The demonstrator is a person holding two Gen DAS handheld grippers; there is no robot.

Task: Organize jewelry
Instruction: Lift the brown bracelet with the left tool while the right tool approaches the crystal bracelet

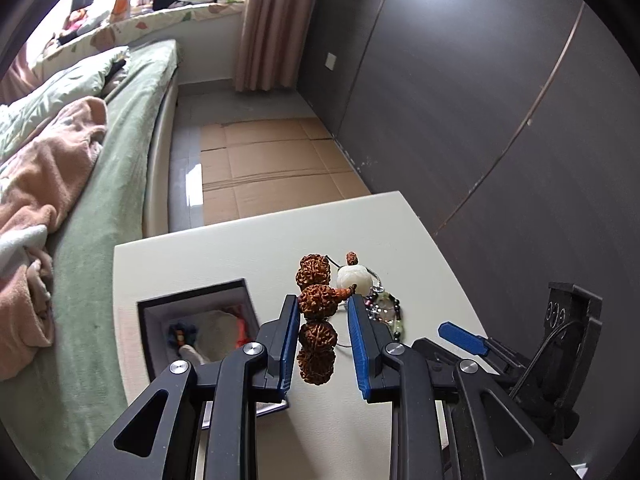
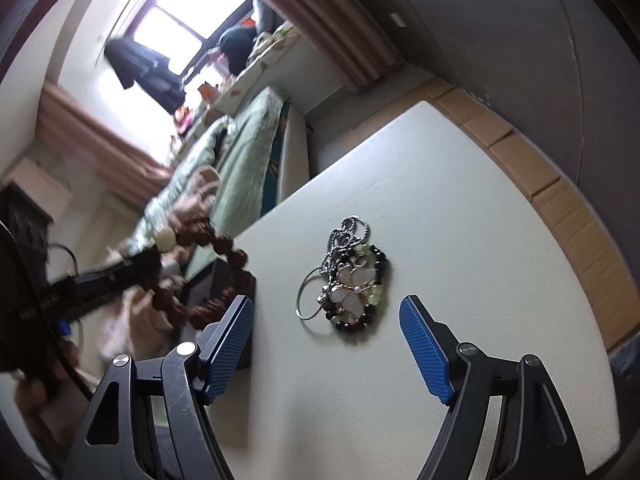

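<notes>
We judged the seed-bead bracelet (image 1: 316, 304) light but limp and knobbly, best pinched across one bead. Our left gripper (image 1: 324, 336) was clenched on it at lower centre of its frame, brown wrinkled seeds with one white bead dangling above the table (image 1: 208, 256), near the open box (image 1: 192, 300). Our right gripper (image 2: 326, 340) stood released, framing the flower pendant (image 2: 354, 292) mid-frame

The left wrist camera sits just behind its own fingers, tilted down over the near part of the tabletop (image 1: 248, 248) and facing its far edge, the bed (image 1: 120, 128) and the dark wardrobe wall beyond. The right wrist camera rides close over the same tabletop (image 2: 460, 208), rolled sideways, facing the window (image 2: 180, 20). Both share the jewelry pile (image 2: 352, 284) mid-table.
</notes>
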